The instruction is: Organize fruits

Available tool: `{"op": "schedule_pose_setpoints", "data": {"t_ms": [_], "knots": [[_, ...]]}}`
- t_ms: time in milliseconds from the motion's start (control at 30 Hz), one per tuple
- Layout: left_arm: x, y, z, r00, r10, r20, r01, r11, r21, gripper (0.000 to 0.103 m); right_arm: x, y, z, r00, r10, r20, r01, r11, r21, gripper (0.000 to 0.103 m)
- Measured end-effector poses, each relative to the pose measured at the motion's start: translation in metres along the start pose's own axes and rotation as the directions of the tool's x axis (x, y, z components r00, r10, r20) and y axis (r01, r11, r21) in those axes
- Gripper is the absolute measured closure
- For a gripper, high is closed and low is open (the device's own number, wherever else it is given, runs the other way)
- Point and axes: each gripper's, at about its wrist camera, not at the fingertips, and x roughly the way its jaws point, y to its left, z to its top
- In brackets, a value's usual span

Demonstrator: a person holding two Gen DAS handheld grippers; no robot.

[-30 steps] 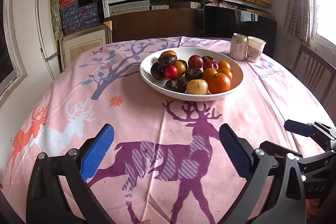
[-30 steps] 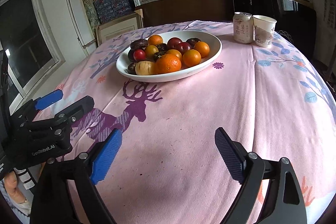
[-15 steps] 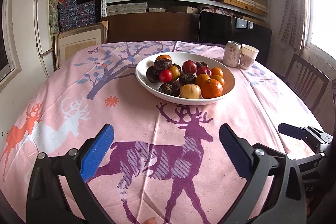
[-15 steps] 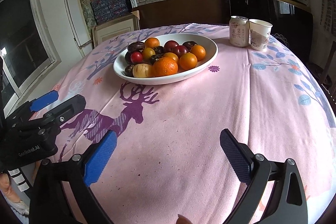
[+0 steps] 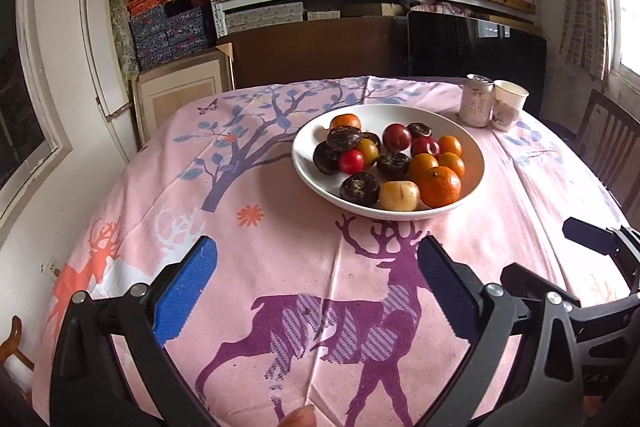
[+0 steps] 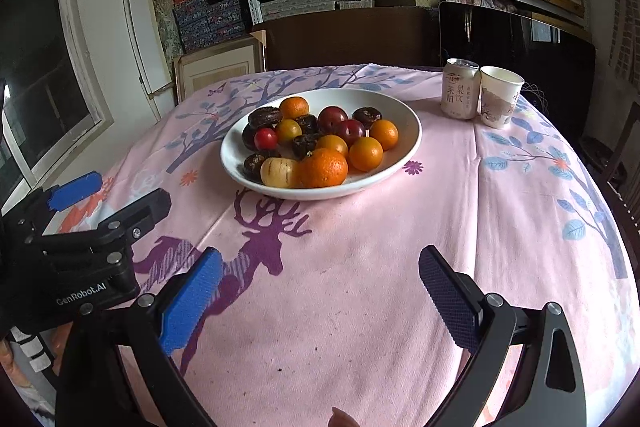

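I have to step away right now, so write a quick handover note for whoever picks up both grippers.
Left gripper: open, empty, above the tablecloth short of the bowl.
Right gripper: open, empty, likewise short of the bowl.
All fruit sits mixed in the white bowl: oranges, red plums, dark fruits, one pale yellow fruit at the near rim.
A can and paper cup stand beyond the bowl.
Done: nothing sorted. Left: everything.

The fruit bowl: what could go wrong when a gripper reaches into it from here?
The fruits are piled tightly in the white bowl, so wide-open fingers may knock neighbours; the big orange and the yellow fruit sit near the front rim and could roll out. A reach past the bowl's right could tip the can or the paper cup.
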Motion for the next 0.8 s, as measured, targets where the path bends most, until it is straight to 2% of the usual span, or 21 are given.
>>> {"op": "schedule_pose_setpoints", "data": {"t_ms": [67, 100, 167, 233, 333, 467, 800], "knots": [[0.006, 0.003, -0.001, 1.0, 0.004, 0.003, -0.004, 1.0, -0.013, 0.005, 0.006, -0.001, 0.006, 1.0, -0.005, -0.009, 0.005, 1.0, 0.005, 0.004], [0.011, 0.005, -0.005, 1.0, -0.018, -0.008, 0.018, 1.0, -0.026, 0.005, 0.01, -0.002, 0.006, 1.0, -0.002, -0.012, 0.002, 1.0, 0.004, 0.004], [0.024, 0.01, -0.012, 0.996, -0.066, -0.054, 0.064, 0.997, -0.038, 0.005, 0.016, -0.006, 0.001, 1.0, 0.005, -0.019, -0.005, 1.0, 0.007, 0.004], [0.031, 0.012, -0.013, 0.992, -0.082, -0.094, 0.078, 0.996, -0.043, 0.005, 0.023, -0.009, -0.002, 0.998, 0.016, -0.056, -0.015, 1.0, 0.019, 0.004], [0.026, 0.013, -0.013, 0.994, -0.095, -0.062, 0.092, 0.995, -0.048, 0.005, 0.019, -0.015, -0.001, 0.997, 0.065, -0.048, -0.062, 0.996, 0.059, 0.004], [0.019, 0.008, -0.014, 0.996, -0.084, -0.013, 0.083, 0.996, -0.034, 0.005, 0.011, -0.017, -0.001, 1.0, 0.025, -0.005, -0.025, 0.997, 0.071, 0.004], [0.011, -0.001, -0.012, 0.998, -0.056, 0.026, 0.056, 0.998, 0.0, 0.005, 0.007, -0.01, -0.002, 0.999, -0.034, 0.035, 0.033, 0.999, 0.026, 0.004]]}}
